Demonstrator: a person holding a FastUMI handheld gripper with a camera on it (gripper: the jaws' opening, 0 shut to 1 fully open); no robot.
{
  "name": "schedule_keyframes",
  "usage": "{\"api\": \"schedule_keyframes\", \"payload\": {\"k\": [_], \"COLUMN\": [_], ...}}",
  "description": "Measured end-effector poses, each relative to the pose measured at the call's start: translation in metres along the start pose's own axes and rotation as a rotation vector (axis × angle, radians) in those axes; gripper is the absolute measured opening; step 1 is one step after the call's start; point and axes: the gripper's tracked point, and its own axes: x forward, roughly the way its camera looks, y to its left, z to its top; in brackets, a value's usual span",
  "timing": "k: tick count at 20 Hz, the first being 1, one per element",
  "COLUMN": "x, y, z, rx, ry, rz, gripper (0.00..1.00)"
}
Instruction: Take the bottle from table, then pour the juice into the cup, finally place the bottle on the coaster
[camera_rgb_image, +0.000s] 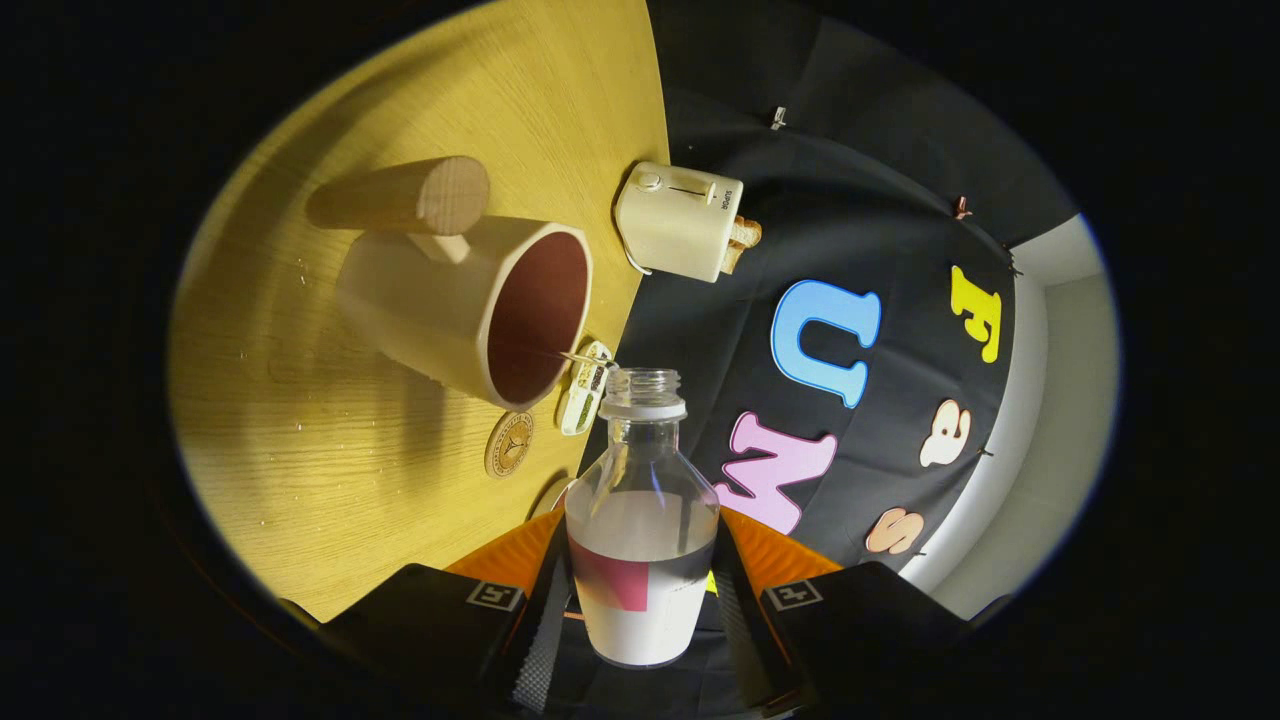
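My gripper (641, 605) is shut on a clear bottle (641, 530) with an open neck and a white and red label. Both fingers press on the bottle's lower body. The view is rolled, so the wooden table (300, 430) stands on its side beside the bottle. A big cream cup (470, 305) with a dark red inside and a thick wooden handle (405, 195) sits beyond the fingers, its mouth facing the bottle's neck. The bottle mouth is close to the cup's rim but apart from it. A round wooden coaster (509, 444) lies on the table just past the cup.
A cream toaster (680, 220) with toast in it stands at the table's edge beyond the cup. A small white packet (585, 392) lies between the cup and the bottle's neck. The black cloth wall hangs behind the table.
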Motion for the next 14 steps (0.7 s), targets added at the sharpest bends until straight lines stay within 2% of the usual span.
{"api": "schedule_keyframes", "payload": {"k": [14], "x": [0.0025], "y": [0.0031], "z": [0.0002], "rx": [-0.057], "ry": [-0.02], "rz": [-0.006], "gripper": [0.72]}}
